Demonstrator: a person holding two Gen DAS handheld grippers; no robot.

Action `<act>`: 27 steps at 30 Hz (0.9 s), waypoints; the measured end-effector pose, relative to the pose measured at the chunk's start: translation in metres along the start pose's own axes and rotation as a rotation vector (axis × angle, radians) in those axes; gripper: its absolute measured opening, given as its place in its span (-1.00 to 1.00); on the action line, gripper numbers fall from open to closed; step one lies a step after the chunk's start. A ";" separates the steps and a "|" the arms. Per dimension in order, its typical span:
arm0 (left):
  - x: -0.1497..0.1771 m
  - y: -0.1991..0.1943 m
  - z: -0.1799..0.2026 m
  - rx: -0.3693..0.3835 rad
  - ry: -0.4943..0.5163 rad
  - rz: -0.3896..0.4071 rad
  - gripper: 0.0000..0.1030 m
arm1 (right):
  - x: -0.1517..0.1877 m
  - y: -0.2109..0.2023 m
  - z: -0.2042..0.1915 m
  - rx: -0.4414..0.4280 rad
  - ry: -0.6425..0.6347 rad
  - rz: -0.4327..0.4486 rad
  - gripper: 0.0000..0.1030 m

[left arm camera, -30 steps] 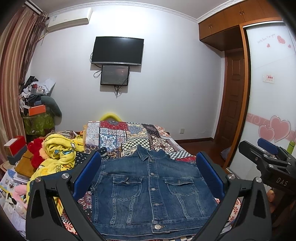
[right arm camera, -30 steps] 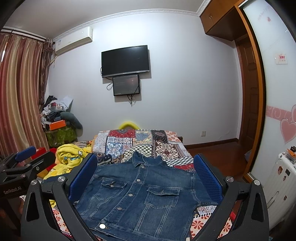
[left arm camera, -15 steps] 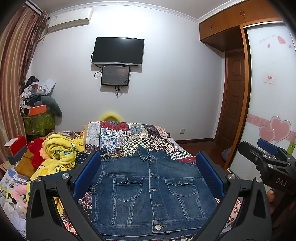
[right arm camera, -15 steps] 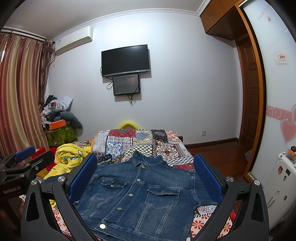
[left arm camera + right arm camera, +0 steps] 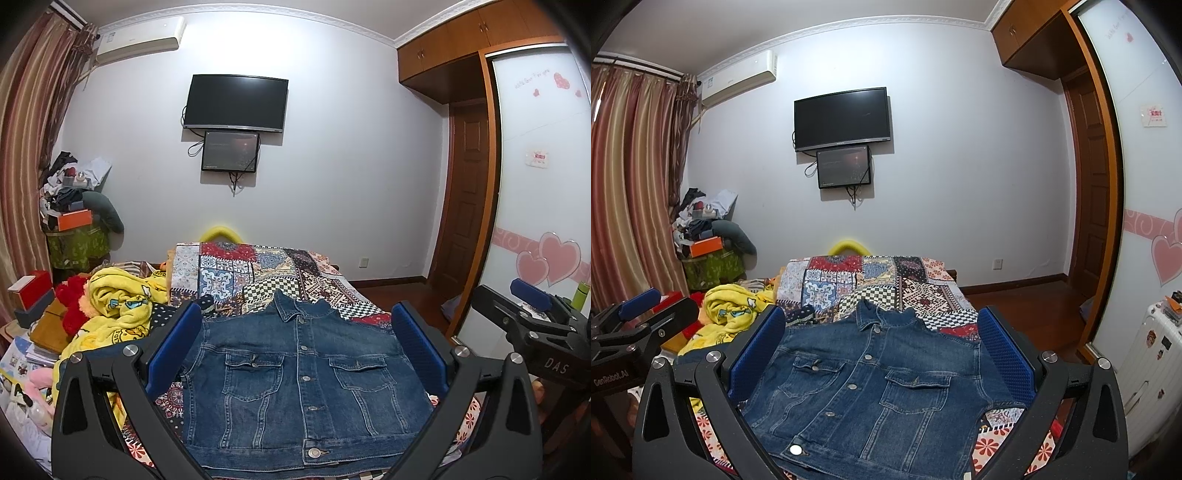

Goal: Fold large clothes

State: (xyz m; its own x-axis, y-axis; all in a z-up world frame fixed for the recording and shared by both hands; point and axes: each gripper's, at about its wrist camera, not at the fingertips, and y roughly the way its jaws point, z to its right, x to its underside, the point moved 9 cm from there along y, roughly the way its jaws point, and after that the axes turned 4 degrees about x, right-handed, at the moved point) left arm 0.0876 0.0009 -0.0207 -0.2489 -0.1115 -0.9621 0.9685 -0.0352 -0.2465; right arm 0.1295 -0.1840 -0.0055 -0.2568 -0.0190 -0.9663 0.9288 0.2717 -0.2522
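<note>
A denim jacket [image 5: 303, 387] lay flat on the bed [image 5: 258, 273], buttoned front up, collar toward the far wall, on a patchwork quilt [image 5: 882, 280]. The left gripper [image 5: 297, 354] and right gripper [image 5: 882, 350] hovered above it, both spread wide and holding nothing. A yellow blanket [image 5: 118, 299] sat bunched beside the jacket.
</note>
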 end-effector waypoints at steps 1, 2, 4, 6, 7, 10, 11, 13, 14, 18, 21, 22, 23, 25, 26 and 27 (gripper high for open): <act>0.000 0.001 0.000 0.000 -0.002 -0.003 1.00 | 0.000 0.000 0.000 0.001 0.001 -0.001 1.00; 0.001 0.001 0.000 0.000 -0.003 -0.004 1.00 | 0.001 0.001 0.000 0.001 0.001 -0.002 1.00; 0.001 0.002 -0.001 -0.001 -0.006 -0.007 1.00 | 0.002 0.003 0.000 0.000 0.001 -0.006 1.00; 0.002 0.003 -0.002 0.000 -0.008 -0.009 1.00 | 0.003 0.005 0.000 0.000 -0.001 -0.010 1.00; 0.001 0.004 -0.003 0.001 -0.008 -0.009 1.00 | 0.003 0.007 0.000 0.001 -0.002 -0.013 1.00; 0.001 0.006 -0.005 0.002 -0.003 -0.010 1.00 | 0.004 0.011 0.000 0.003 -0.002 -0.019 1.00; 0.001 0.007 -0.006 0.000 -0.003 -0.010 1.00 | 0.005 0.012 0.000 0.004 -0.002 -0.021 1.00; 0.002 0.011 -0.009 0.005 -0.005 -0.012 1.00 | 0.005 0.016 -0.001 0.004 -0.005 -0.029 1.00; 0.003 0.014 -0.011 0.007 -0.008 -0.016 1.00 | 0.005 0.018 -0.002 0.004 -0.006 -0.031 1.00; 0.008 0.027 -0.021 0.008 -0.021 -0.034 1.00 | 0.007 0.032 -0.009 -0.002 -0.027 -0.048 1.00; 0.011 0.039 -0.032 0.002 -0.038 -0.046 1.00 | 0.009 0.042 -0.013 -0.011 -0.037 -0.064 1.00; 0.012 0.044 -0.037 -0.006 -0.043 -0.051 1.00 | 0.009 0.046 -0.015 -0.012 -0.040 -0.070 1.00; 0.013 0.050 -0.044 -0.017 -0.047 -0.057 1.00 | 0.010 0.054 -0.017 -0.014 -0.044 -0.079 1.00; 0.017 0.064 -0.063 -0.046 -0.062 -0.080 1.00 | 0.011 0.066 -0.022 -0.022 -0.047 -0.095 1.00; 0.020 0.070 -0.074 -0.064 -0.075 -0.093 1.00 | 0.011 0.073 -0.024 -0.026 -0.048 -0.101 1.00; 0.023 0.076 -0.084 -0.077 -0.088 -0.105 1.00 | 0.012 0.080 -0.026 -0.033 -0.047 -0.108 1.00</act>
State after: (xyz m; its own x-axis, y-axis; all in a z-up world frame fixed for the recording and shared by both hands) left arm 0.1565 0.0789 -0.0713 -0.3451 -0.1983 -0.9174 0.9339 0.0250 -0.3568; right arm 0.1941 -0.1376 -0.0362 -0.3416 -0.0953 -0.9350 0.8868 0.2969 -0.3542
